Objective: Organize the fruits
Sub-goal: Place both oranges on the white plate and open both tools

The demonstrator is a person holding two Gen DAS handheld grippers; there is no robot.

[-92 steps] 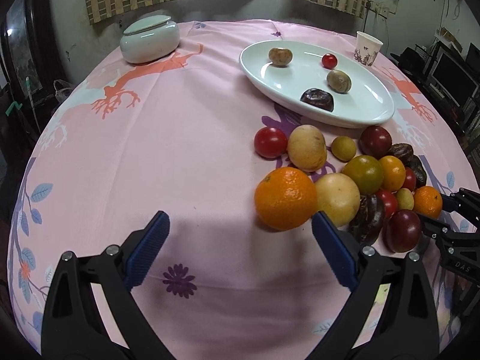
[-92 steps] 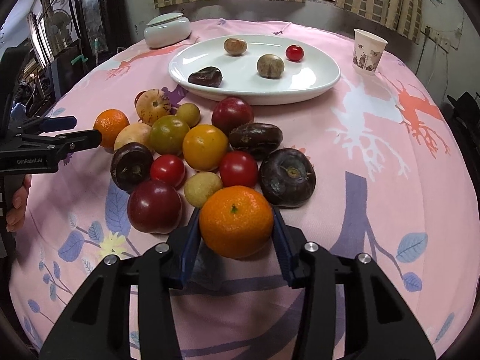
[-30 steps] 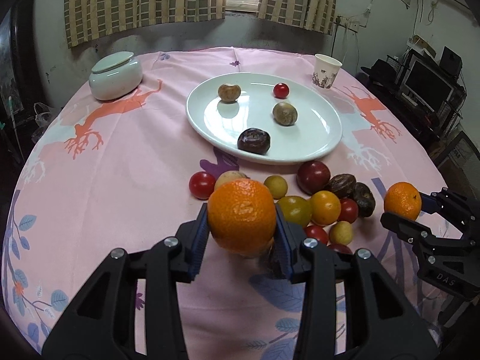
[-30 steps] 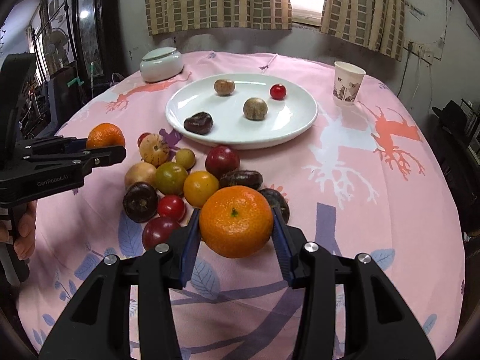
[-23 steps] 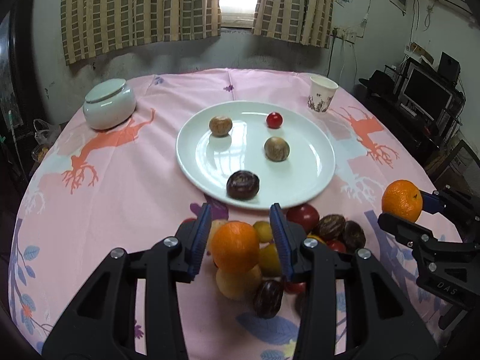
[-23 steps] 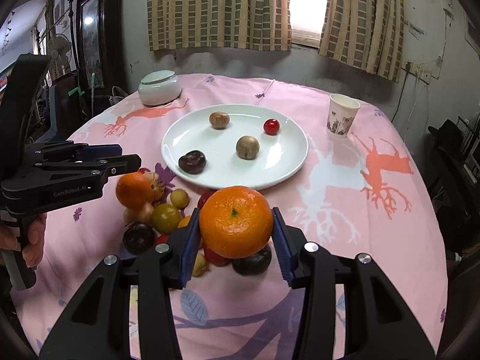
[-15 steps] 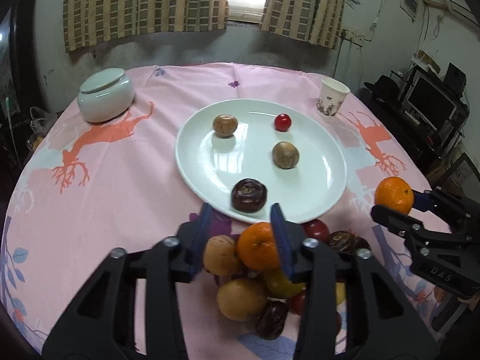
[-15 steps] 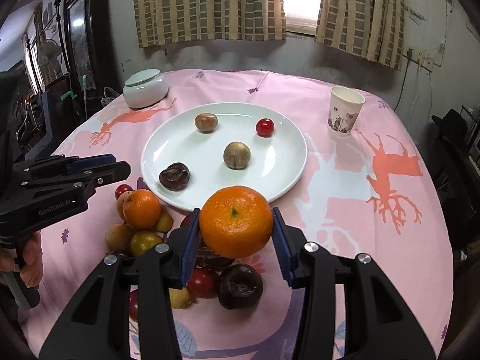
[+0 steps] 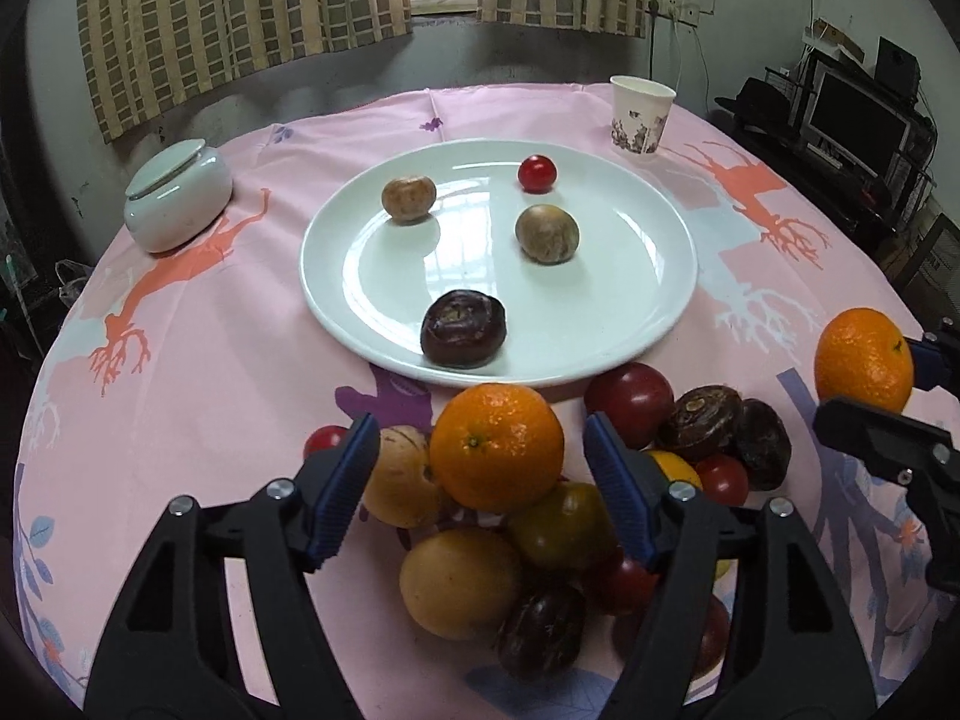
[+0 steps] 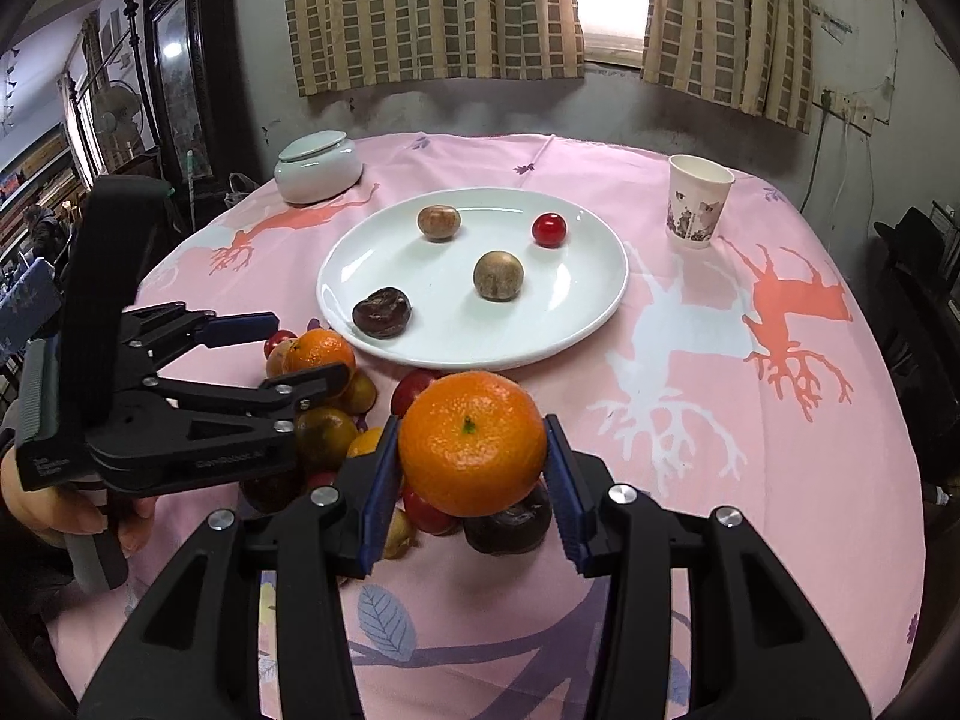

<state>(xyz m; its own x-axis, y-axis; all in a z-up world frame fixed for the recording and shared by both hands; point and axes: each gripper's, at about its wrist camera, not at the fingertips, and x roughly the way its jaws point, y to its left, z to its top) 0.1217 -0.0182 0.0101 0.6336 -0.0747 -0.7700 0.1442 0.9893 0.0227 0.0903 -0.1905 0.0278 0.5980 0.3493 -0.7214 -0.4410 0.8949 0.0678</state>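
Observation:
My left gripper (image 9: 480, 462) is open, its blue pads apart from an orange (image 9: 497, 446) that sits on top of the fruit pile (image 9: 540, 534) below the near rim of the white plate (image 9: 660, 276). My right gripper (image 10: 471, 477) is shut on a second orange (image 10: 473, 443) and holds it above the pile, short of the plate (image 10: 576, 312). That orange also shows at the right of the left wrist view (image 9: 863, 359). The plate carries a dark fruit (image 9: 463, 329), two brown fruits and a cherry tomato (image 9: 536, 173). The left gripper (image 10: 288, 354) shows in the right wrist view.
A lidded white jar (image 9: 177, 195) stands at the back left of the pink tablecloth (image 9: 180, 360). A paper cup (image 9: 641, 114) stands at the back right. The round table's edges fall away on all sides. Furniture and a monitor stand beyond the right edge.
The left gripper carried its orange up, then opened and let it go; it dropped back onto the pile. The right gripper lifted its orange and moved forward, toward the plate.

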